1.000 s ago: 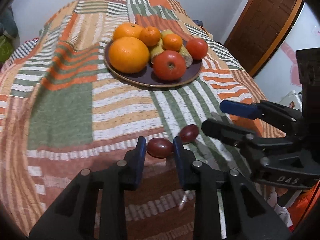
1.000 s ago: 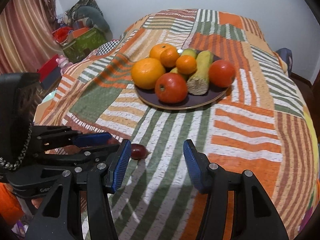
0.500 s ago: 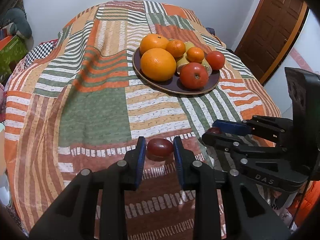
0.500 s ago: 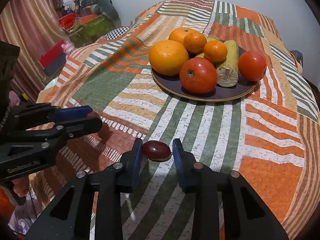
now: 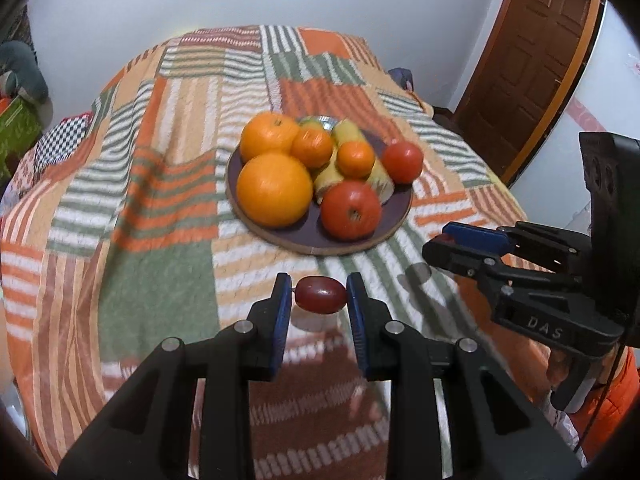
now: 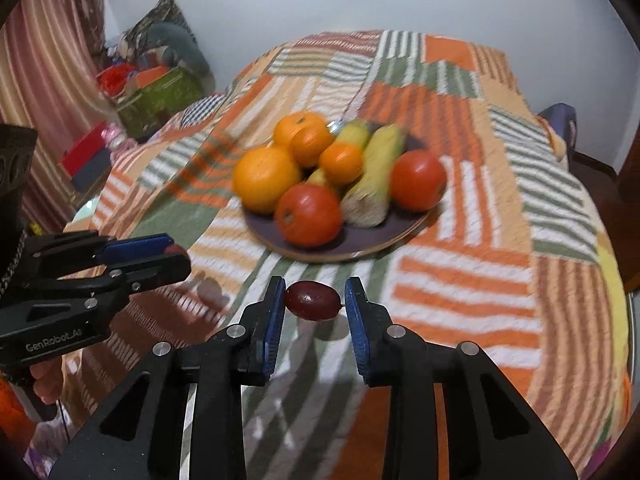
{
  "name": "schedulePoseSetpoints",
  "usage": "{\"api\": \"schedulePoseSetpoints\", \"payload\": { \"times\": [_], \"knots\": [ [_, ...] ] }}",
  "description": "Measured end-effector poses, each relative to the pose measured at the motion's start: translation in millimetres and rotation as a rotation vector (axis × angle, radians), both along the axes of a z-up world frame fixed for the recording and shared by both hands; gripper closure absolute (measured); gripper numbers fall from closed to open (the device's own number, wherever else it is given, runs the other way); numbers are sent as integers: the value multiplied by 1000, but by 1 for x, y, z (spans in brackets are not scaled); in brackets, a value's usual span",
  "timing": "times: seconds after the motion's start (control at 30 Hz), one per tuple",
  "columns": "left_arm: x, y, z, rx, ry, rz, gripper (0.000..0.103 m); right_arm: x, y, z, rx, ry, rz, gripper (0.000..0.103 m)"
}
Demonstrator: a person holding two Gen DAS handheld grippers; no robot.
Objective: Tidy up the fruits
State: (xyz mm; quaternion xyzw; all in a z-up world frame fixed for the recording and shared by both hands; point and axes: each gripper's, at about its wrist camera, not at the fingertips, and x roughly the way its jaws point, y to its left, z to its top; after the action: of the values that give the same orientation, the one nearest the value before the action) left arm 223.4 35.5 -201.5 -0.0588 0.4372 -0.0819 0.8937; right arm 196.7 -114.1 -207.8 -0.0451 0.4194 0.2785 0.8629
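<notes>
My left gripper (image 5: 319, 300) is shut on a dark red grape (image 5: 320, 300), held above the striped cloth. My right gripper (image 6: 314, 301) is shut on a second dark red grape (image 6: 313, 301), also lifted off the cloth. Each gripper shows in the other's view: the right one (image 5: 448, 245) at the right edge, the left one (image 6: 176, 254) at the left edge. Ahead of both stands a dark plate (image 5: 400, 220) (image 6: 384, 232) piled with oranges (image 5: 274, 189), tomatoes (image 5: 351, 210) and corn cobs (image 6: 374, 182).
The table is covered by a patchwork cloth (image 5: 160, 184) in orange, green and white stripes. A brown door (image 5: 532, 56) is at the back right. Boxes and clutter (image 6: 156, 96) sit by a curtain at the left. A person's hand (image 6: 46, 380) holds the left gripper.
The right gripper closed on the second grape and lifted it. Both grippers rose with their grapes, and the plate now sits farther off in both views.
</notes>
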Motion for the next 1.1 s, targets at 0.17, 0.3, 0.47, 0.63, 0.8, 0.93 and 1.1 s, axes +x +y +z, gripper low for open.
{"api": "schedulePoseSetpoints", "payload": {
  "times": [0.17,0.3,0.47,0.63,0.8,0.93,1.1],
  "knots": [
    [22,-9,14,8,-42,-16,75,16,-11,10,16,-36,-39,75],
    [44,-13,19,17,-63,-18,75,27,-11,13,11,-59,-45,75],
    [68,-13,13,-14,-51,-6,75,40,-3,8,-4,-71,-36,75],
    [92,-16,-1,-25,-28,5,75,46,4,-3,-7,-52,-17,75],
    [105,-16,-10,-5,-18,15,75,54,6,-13,-14,-16,-15,75],
    [109,-15,-13,-7,-18,16,75,59,1,-16,28,20,-25,75],
    [109,-15,-13,0,-21,17,73,62,0,-20,30,39,-30,74]
  ]
}}
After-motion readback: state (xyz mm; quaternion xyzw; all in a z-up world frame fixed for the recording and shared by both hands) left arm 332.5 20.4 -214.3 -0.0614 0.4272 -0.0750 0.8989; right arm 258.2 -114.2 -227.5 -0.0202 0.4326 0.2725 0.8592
